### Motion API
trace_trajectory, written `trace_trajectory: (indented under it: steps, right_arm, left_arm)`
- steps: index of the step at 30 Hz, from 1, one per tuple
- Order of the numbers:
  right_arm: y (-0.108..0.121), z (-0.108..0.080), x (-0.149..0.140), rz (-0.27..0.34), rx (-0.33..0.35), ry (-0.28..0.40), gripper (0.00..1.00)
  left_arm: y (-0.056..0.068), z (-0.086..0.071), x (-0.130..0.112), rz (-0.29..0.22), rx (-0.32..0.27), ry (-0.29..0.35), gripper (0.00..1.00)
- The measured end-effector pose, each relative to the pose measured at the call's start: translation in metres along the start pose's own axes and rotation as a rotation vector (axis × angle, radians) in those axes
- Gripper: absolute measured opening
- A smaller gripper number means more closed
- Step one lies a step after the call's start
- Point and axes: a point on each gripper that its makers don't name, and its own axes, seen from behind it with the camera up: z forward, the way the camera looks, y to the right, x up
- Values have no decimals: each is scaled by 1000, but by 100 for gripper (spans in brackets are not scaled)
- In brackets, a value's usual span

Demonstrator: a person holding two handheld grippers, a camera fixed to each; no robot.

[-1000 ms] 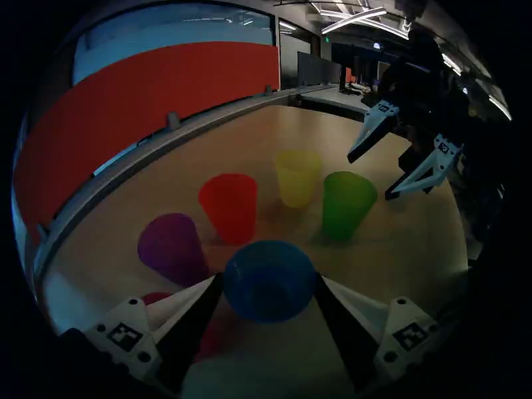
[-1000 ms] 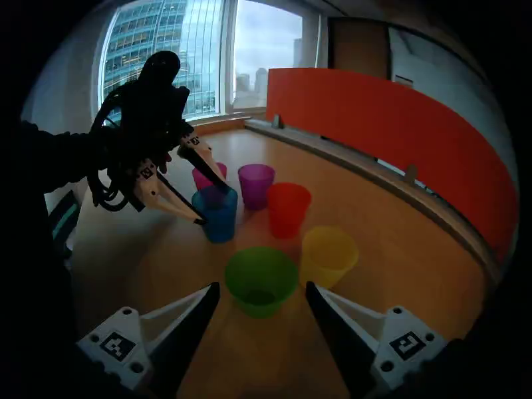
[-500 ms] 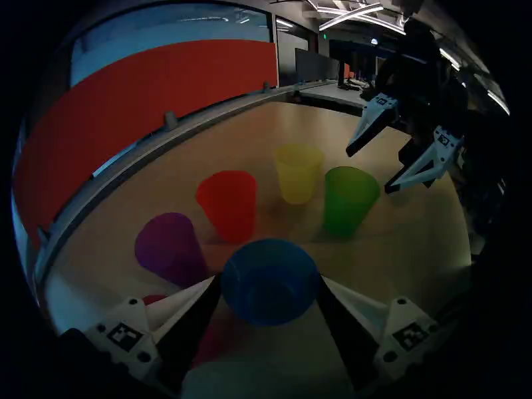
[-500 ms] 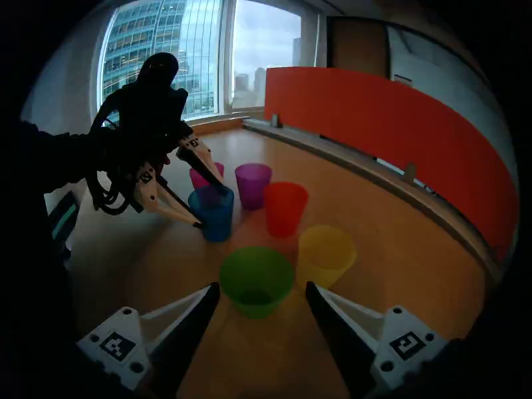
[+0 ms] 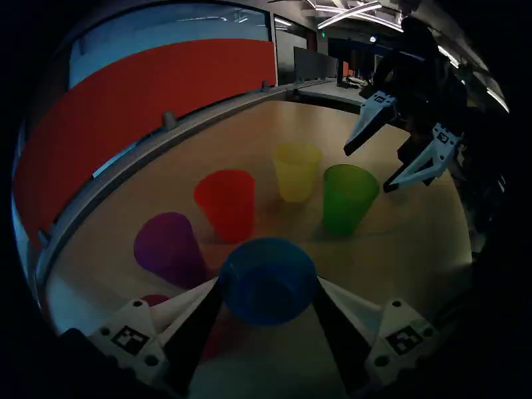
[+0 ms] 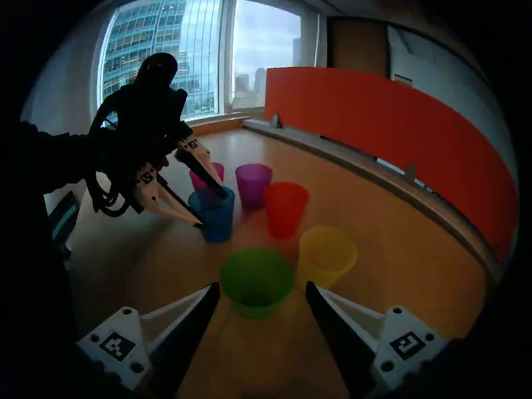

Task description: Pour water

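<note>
An office high up in a city building. Tall windows (image 6: 166,53) look out on glass towers, and a long wooden tabletop (image 6: 399,266) runs beside a red divider panel (image 6: 399,133). Strip lights (image 5: 349,14) hang over more desks (image 5: 326,92) behind.

Wooden table (image 6: 412,266) bears blue cup (image 6: 214,216), purple cup (image 6: 253,186), red cup (image 6: 286,209), yellow cup (image 6: 324,256), green cup (image 6: 256,282) and seemingly pink cup (image 6: 216,171).

The right claw (image 6: 261,286) has drifted slightly, leaving the green cup (image 6: 257,274) a touch farther left between its fingers.
</note>
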Motion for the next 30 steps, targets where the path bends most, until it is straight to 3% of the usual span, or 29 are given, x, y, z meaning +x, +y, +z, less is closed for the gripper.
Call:
trace_trajectory:
  steps: [30]
  right_arm:
    - [-2, 44, -15, -3, 11, -22, 100]
  left_arm:
    - [-1, 0, -1, 4, 1, 5, 88]
